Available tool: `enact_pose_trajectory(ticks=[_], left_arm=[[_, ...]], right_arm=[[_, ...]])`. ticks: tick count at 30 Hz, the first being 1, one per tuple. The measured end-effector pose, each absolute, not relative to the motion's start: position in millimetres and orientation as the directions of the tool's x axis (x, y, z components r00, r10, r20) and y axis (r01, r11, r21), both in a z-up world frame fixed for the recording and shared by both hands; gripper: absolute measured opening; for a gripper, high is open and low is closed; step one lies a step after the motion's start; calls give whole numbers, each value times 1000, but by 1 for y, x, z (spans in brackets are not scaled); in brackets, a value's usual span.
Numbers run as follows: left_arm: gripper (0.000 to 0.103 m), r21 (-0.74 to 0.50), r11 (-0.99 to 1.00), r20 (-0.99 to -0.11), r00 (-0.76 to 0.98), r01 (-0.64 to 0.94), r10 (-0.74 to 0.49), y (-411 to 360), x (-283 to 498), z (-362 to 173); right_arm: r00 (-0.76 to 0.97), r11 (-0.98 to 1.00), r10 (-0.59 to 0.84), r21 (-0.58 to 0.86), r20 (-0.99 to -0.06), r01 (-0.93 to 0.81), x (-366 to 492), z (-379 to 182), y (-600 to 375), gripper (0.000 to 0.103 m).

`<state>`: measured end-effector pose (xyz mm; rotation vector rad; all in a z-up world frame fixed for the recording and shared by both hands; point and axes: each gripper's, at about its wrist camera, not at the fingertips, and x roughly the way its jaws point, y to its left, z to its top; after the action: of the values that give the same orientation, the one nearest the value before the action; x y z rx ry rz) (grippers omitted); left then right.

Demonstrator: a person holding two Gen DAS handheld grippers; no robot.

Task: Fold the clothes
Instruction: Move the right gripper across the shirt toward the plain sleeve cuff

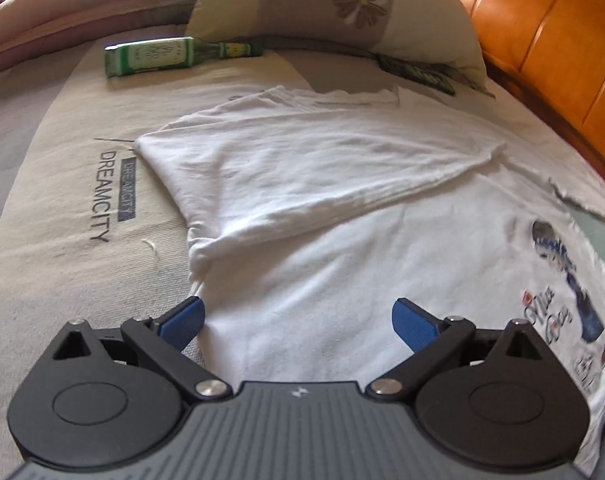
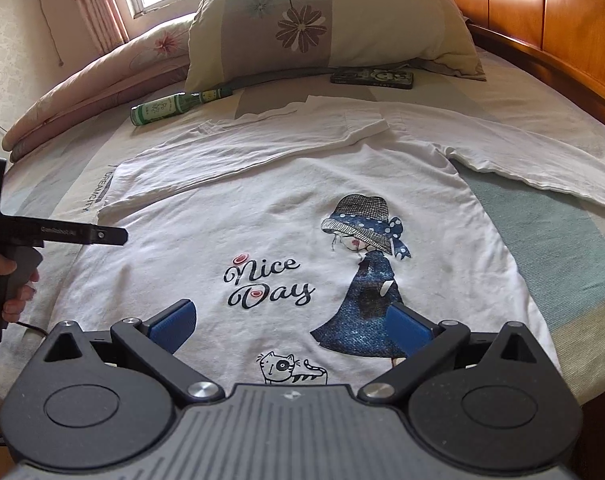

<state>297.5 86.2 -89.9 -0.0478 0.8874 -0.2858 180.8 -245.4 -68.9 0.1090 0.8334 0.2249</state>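
Observation:
A white long-sleeved shirt (image 2: 262, 216) lies flat on the bed, front up, with a "Nice Day" print and a girl in a blue dress. Its left sleeve (image 1: 302, 168) is folded across the chest; the other sleeve (image 2: 542, 168) stretches out to the right. My left gripper (image 1: 298, 320) hovers open over the shirt's left edge near the hem, nothing between its blue pads. It also shows at the left of the right wrist view as the left gripper (image 2: 102, 236), held by a hand. My right gripper (image 2: 290, 324) is open above the hem.
A green glass bottle (image 2: 174, 108) lies on the mattress beyond the shirt. A flowered pillow (image 2: 326, 24) and a dark flat case (image 2: 372, 77) sit at the head. A rolled quilt (image 2: 102, 80) lies at the far left. The wooden headboard (image 2: 562, 20) runs along the right.

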Motion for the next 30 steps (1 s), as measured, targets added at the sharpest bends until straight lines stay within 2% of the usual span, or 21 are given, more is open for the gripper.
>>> enact_pose_trajectory(ticks=[6, 8, 10, 12, 16, 21, 24, 26, 28, 30], left_arm=[[101, -77, 908, -726, 602, 411, -334, 51, 261, -74], [101, -14, 887, -746, 586, 461, -316, 37, 249, -81], [101, 49, 866, -771, 570, 497, -283, 25, 236, -91], [101, 61, 867, -793, 551, 495, -259, 26, 227, -103], [102, -27, 905, -789, 547, 424, -280, 51, 209, -107], [102, 35, 920, -787, 578, 391, -216, 57, 182, -101], [102, 113, 908, -761, 623, 403, -182, 51, 168, -92], [102, 140, 901, -736, 652, 410, -182, 46, 165, -85], [102, 124, 907, -721, 664, 403, -197, 42, 168, -80], [102, 90, 908, -712, 665, 408, -228, 38, 172, -77]], right_arm=[[643, 979, 139, 7, -753, -204, 198, -101, -232, 103], [611, 979, 140, 17, -779, -203, 205, -115, -232, 103], [633, 980, 149, 27, -760, -199, 201, -120, -234, 103], [648, 979, 157, 31, -745, -202, 197, -122, -235, 103], [694, 978, 166, 27, -700, -206, 187, -127, -237, 103], [721, 978, 170, 25, -671, -207, 179, -128, -240, 103], [691, 981, 167, 47, -703, -190, 177, -118, -247, 103], [715, 985, 164, 76, -680, -154, 173, -112, -257, 103], [731, 990, 139, 101, -668, -97, 173, -110, -270, 103], [699, 992, 106, 120, -707, -30, 179, -116, -283, 103]])
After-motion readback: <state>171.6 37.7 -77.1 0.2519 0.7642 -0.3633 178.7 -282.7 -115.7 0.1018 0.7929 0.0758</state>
